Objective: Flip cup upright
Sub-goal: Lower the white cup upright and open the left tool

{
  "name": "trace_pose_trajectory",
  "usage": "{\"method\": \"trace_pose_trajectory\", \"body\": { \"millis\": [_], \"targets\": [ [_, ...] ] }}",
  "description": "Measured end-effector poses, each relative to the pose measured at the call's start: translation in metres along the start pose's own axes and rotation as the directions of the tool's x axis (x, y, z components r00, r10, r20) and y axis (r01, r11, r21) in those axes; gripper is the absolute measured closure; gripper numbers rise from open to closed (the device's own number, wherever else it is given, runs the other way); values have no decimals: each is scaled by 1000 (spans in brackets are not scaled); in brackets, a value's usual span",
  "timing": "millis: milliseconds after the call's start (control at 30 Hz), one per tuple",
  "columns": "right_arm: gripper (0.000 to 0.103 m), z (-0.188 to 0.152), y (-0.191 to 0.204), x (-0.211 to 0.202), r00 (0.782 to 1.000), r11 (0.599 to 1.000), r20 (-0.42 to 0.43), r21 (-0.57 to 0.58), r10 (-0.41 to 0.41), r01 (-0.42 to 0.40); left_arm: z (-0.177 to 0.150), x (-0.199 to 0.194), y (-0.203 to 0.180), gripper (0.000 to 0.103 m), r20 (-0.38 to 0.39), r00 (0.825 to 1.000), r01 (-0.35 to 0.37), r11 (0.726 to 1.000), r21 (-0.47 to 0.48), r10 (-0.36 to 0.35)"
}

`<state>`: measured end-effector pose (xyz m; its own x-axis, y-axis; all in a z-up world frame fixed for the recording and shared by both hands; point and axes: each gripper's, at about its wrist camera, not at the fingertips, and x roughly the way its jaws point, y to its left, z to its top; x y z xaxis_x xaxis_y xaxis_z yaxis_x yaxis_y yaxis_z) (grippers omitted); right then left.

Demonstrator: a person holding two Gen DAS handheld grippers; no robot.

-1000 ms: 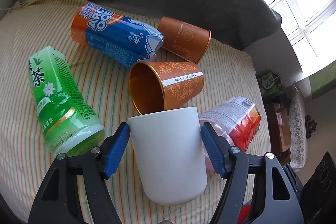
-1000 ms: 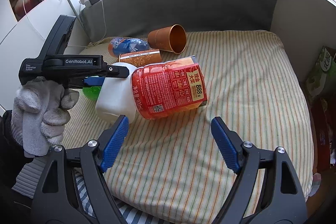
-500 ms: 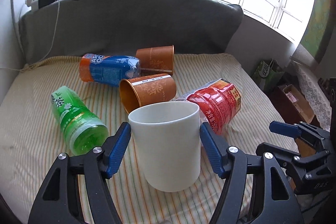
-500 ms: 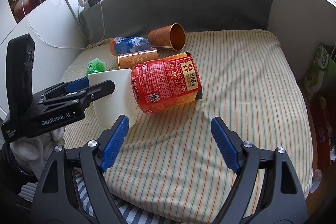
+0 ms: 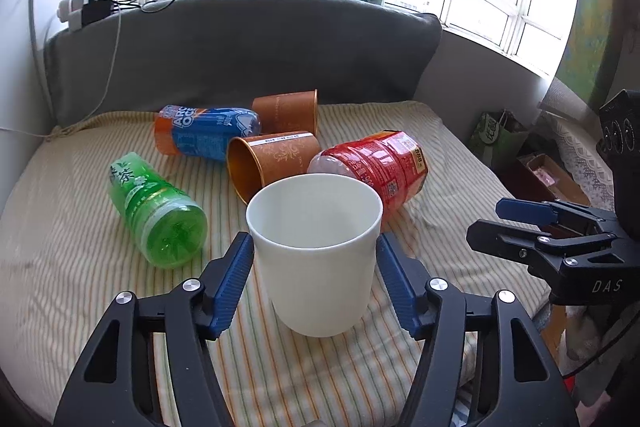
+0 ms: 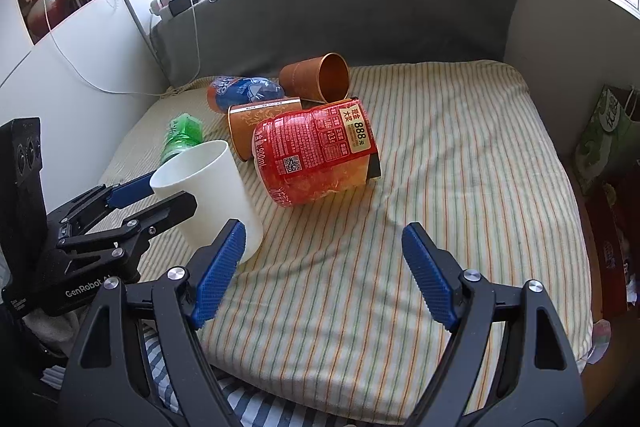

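Note:
A plain white cup (image 5: 316, 251) stands mouth-up and empty on the striped cushion (image 5: 80, 267), tilted slightly. My left gripper (image 5: 314, 259) is shut on the cup, a blue pad on each side of it. The cup also shows in the right wrist view (image 6: 208, 187), with the left gripper (image 6: 132, 203) around it. My right gripper (image 6: 324, 271) is open and empty over the cushion's front part; it shows in the left wrist view (image 5: 520, 223) at the right.
Behind the cup lie a red jar (image 5: 376, 167), a green bottle (image 5: 156, 211), a blue-orange bottle (image 5: 204, 135) and two brown paper cups (image 5: 272, 163) (image 5: 288, 111) on their sides. A grey backrest (image 5: 240, 47) stands behind. Bags (image 6: 608, 135) sit beyond the right edge.
My left gripper has turned the white cup from mouth-away to mouth-up and brought it down toward the cushion. The right gripper has stayed open and nearly still.

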<state>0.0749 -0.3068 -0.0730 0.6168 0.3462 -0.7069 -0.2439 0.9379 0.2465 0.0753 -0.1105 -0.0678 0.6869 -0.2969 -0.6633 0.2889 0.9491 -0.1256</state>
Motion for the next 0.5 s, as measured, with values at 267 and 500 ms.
{"method": "trace_pose_trajectory", "body": {
  "millis": [267, 500],
  "targets": [
    [20, -3, 5, -4, 1000, 1000, 6, -2, -5, 5, -14, -8, -10, 41, -18, 999, 38, 999, 27, -38],
    [20, -11, 12, -15, 999, 1000, 37, -11, -22, 22, -20, -21, -13, 41, -8, 999, 53, 998, 37, -52]
  ]
}}
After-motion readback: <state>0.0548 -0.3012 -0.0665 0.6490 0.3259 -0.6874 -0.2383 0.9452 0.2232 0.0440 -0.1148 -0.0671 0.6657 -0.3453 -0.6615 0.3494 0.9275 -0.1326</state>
